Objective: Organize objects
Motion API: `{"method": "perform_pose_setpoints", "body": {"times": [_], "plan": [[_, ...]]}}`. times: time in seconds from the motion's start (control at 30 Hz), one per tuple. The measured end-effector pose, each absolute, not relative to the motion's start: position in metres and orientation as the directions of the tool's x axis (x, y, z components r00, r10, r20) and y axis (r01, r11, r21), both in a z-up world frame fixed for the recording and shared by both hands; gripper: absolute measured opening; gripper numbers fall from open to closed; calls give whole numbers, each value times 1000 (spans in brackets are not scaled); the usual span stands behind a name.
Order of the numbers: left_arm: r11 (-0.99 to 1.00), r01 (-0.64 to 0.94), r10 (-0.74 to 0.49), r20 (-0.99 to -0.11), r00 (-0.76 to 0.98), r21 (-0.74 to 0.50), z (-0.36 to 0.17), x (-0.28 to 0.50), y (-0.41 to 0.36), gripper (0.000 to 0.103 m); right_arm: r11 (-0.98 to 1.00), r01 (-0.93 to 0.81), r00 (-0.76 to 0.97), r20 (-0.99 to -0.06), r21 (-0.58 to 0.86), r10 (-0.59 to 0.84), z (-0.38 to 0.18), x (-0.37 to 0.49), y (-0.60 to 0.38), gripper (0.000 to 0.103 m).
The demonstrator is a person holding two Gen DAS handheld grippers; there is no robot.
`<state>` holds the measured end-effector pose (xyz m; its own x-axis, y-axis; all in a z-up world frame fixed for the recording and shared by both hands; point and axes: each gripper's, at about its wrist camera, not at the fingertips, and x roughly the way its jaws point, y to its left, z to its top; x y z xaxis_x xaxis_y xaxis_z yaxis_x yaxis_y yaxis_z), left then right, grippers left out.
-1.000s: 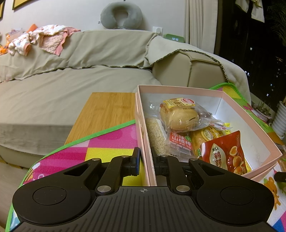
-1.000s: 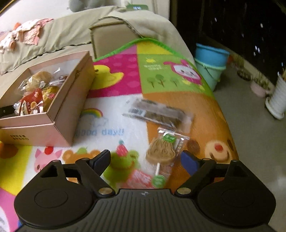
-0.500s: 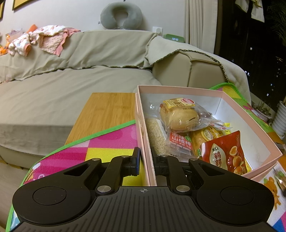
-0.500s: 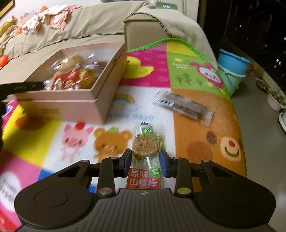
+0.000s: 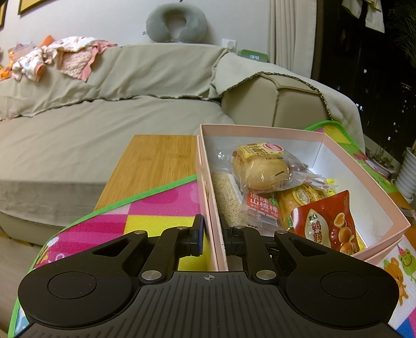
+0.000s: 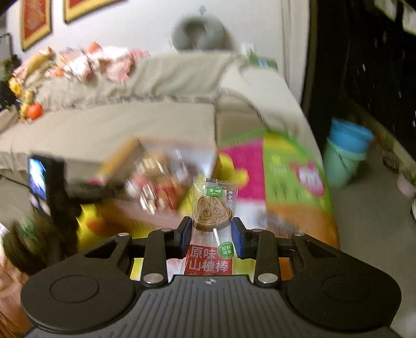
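A pink cardboard box [image 5: 260, 128] stands on the colourful play mat [image 5: 161, 205]. It holds a wrapped bun [image 5: 260, 169], a red snack packet [image 5: 327, 223] and other wrapped snacks. My left gripper [image 5: 214, 236] is shut on the box's near left wall, one finger outside and one inside. In the right wrist view my right gripper [image 6: 212, 231] is shut on a lollipop packet [image 6: 213, 205], clear plastic with a brown animal-shaped lollipop and a red label. The packet hangs in the air above the mat, with the blurred box [image 6: 145, 213] ahead to the left.
A beige sofa [image 5: 104, 130] with clothes [image 5: 65, 57] and a grey neck pillow [image 5: 176, 23] runs behind the box. A wooden tabletop [image 5: 156, 161] shows beyond the mat's green edge. Blue and green buckets [image 6: 345, 156] stand on the floor to the right.
My right gripper closed on the lollipop packet on the mat and lifted it, swinging left toward the box. The left gripper and the box have stayed where they were.
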<state>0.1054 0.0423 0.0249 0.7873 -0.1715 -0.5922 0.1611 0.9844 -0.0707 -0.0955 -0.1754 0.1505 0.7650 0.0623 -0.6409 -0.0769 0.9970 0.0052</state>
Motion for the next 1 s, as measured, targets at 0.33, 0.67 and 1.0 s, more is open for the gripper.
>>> {"method": "perform_pose_setpoints", "body": {"times": [0.33,0.67,1.0], "plan": [[984,163,-175,-592,786,-75,26,105,42,13,986,-154,851,-516,-67,97,210,-35,-123,32],[983,164,-177,-593,786,-77,26,105,42,14,992,-102,823,-566,-69,45,180,19,-115,42],[983,165,-178,-592,786,-77,26,105,43,14,997,22,785,-617,-72,-62,145,27,-174,55]]}}
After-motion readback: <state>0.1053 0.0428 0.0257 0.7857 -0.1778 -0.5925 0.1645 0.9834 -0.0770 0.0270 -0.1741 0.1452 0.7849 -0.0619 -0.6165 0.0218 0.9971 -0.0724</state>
